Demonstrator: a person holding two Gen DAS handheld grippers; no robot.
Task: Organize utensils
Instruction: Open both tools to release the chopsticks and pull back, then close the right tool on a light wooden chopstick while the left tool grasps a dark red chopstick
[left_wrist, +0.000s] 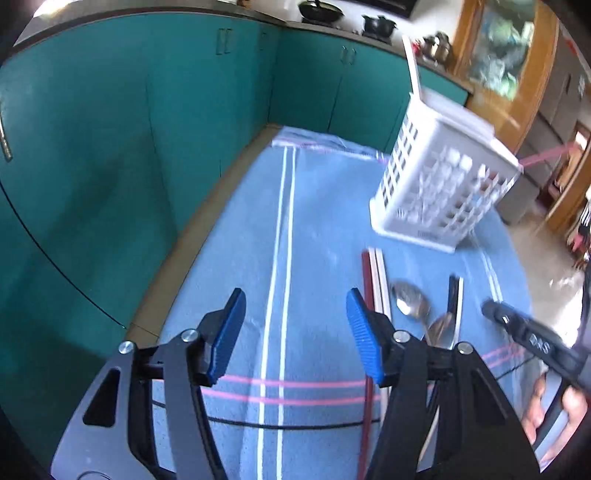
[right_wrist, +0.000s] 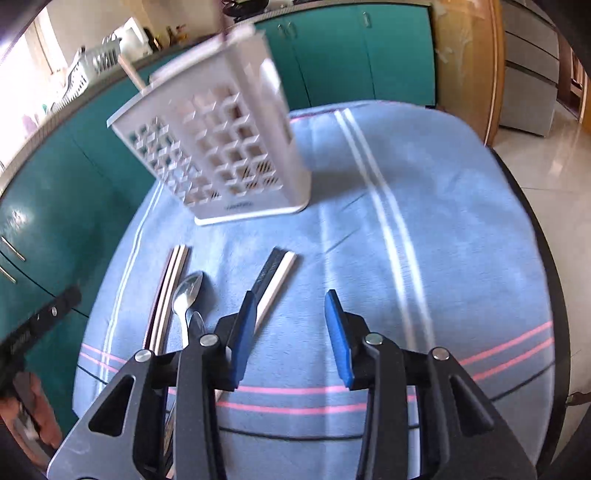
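A white lattice utensil holder (left_wrist: 439, 184) stands on the blue cloth, with one pale stick rising from it; it also shows in the right wrist view (right_wrist: 218, 147). Chopsticks (left_wrist: 376, 280), two metal spoons (left_wrist: 410, 299) and another chopstick pair (left_wrist: 455, 299) lie on the cloth in front of it. In the right wrist view the chopsticks (right_wrist: 171, 284), a spoon (right_wrist: 186, 291) and the dark-and-pale pair (right_wrist: 275, 277) lie left of my right gripper. My left gripper (left_wrist: 295, 299) is open and empty, left of the utensils. My right gripper (right_wrist: 291, 301) is open and empty above the cloth.
The blue striped cloth (left_wrist: 314, 221) covers a round table (right_wrist: 532, 206) with a dark rim. Teal cabinets (left_wrist: 129, 129) stand close on the left and behind. Tiled floor (right_wrist: 554, 166) lies to the right. The other gripper's body (left_wrist: 528, 336) shows at the right.
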